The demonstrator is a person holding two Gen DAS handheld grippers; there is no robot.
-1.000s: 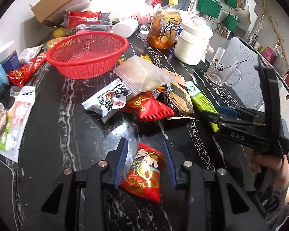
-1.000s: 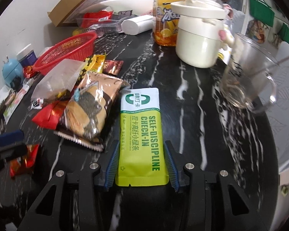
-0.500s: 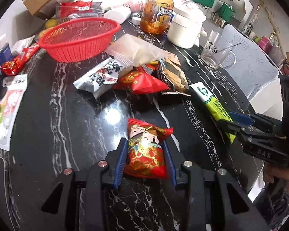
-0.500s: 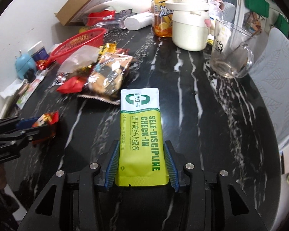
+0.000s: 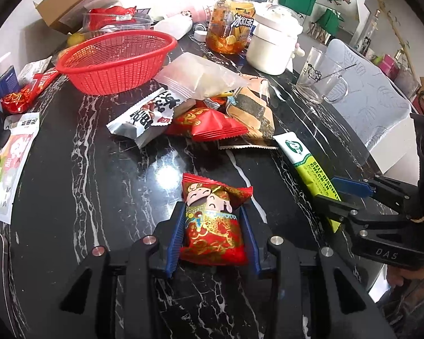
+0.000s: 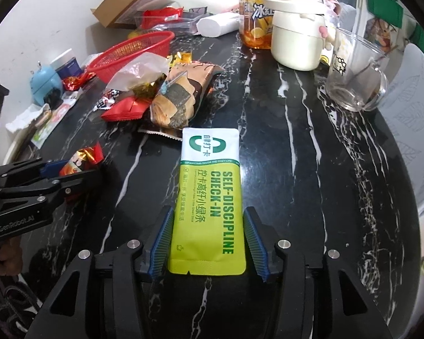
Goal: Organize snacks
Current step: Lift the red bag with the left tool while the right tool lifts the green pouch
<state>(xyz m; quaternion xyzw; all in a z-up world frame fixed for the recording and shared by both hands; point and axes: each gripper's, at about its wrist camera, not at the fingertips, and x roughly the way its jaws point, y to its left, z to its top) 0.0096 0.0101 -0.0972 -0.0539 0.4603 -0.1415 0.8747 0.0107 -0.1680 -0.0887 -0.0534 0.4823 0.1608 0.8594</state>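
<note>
My left gripper (image 5: 212, 220) is shut on a small red snack packet (image 5: 213, 226) with a cartoon figure, held above the black marble table (image 5: 99, 175). My right gripper (image 6: 207, 226) is shut on a green and white snack stick pouch (image 6: 209, 197), also held above the table. Each gripper shows in the other view: the right gripper (image 5: 339, 195) at the right, the left gripper (image 6: 62, 173) at the left. A red mesh basket (image 5: 116, 59) stands at the far left of the table. A pile of loose snacks (image 5: 200, 110) lies beside it.
A tea bottle (image 5: 231, 28), a white pot (image 5: 274, 45) and a glass mug (image 5: 316, 79) stand at the back right. A cardboard box (image 5: 70, 2) and plastic containers lie behind the basket. Packets (image 5: 11, 158) lie at the left edge. A chair (image 5: 367, 104) is beyond the table.
Both grippers have lifted and pulled back from the snack pile with their packets. The left gripper closed on the red packet. Now both have moved a little back toward the pile.
</note>
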